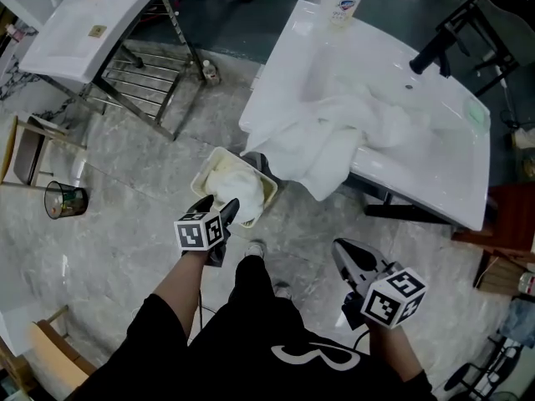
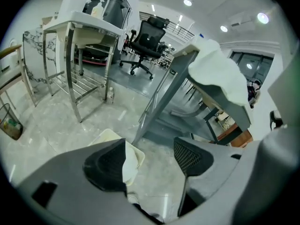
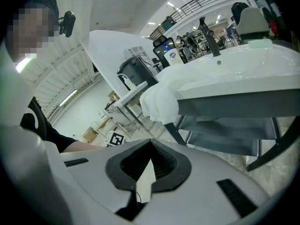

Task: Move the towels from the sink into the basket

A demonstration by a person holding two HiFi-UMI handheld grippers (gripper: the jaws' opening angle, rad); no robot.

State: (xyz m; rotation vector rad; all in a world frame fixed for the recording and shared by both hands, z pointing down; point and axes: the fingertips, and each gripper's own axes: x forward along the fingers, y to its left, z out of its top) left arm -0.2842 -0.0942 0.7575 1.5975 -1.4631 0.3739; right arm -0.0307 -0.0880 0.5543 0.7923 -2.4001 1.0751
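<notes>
On the floor by the sink (image 1: 451, 170), we count one basket (image 1: 203, 174) holding one towel (image 1: 234, 182); our left gripper (image 2: 150, 151) has its fingers spread wide, our right gripper (image 3: 151, 146) closed, both empty.

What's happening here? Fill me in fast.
A person is moving towels from the sink to a basket on the floor. One towel already lies in the basket. The left gripper hovers over it, jaws open and empty. The right gripper is shut on nothing, off to the side. The rest are heaped in the sink and hang over its front edge.
</notes>
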